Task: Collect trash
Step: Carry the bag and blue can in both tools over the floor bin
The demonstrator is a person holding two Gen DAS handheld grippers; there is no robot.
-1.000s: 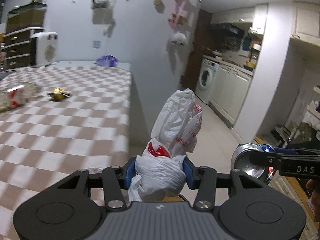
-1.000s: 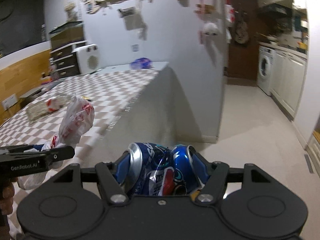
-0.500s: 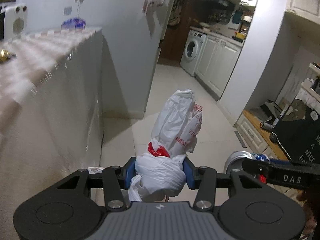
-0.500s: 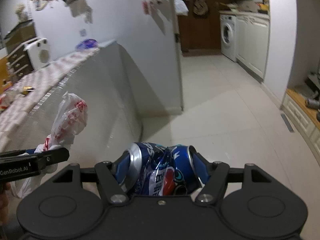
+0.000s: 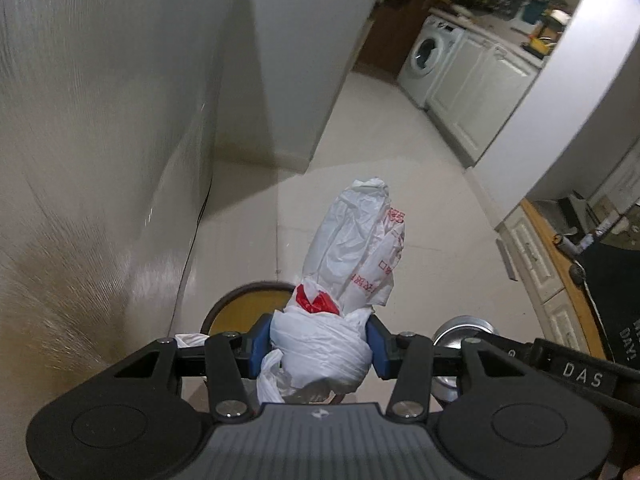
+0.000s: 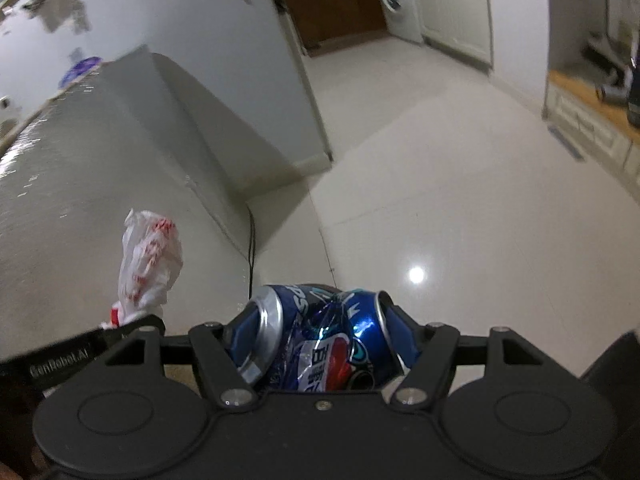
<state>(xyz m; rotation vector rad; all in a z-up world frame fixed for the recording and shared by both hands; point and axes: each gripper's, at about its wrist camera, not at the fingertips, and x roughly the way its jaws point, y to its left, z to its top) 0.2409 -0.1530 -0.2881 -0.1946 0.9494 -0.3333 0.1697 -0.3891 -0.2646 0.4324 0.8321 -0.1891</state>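
My left gripper [image 5: 319, 346] is shut on a crumpled white plastic bag [image 5: 352, 256] with red print, held above the floor. Just below and behind it sits a round bin [image 5: 244, 304] with a dark rim and yellow inside, a white liner edge at its left. My right gripper [image 6: 320, 344] is shut on a crushed blue Pepsi can [image 6: 316, 340]. The can's silver end [image 5: 464, 328] shows to the right of the bag in the left wrist view. The bag also shows at the left in the right wrist view [image 6: 148, 256].
The draped side of the table [image 5: 100, 160] hangs close on the left. A black cable [image 6: 251, 236] runs down at its foot. A white wall corner [image 5: 296, 80] stands ahead. A washing machine [image 5: 424, 60] and white cabinets [image 5: 480, 92] line the far right, across glossy floor tiles [image 6: 440, 200].
Both grippers have tilted downward and lowered beside the table. The tabletop has left view, the floor fills the frames, and the round bin has come into view under the bag.
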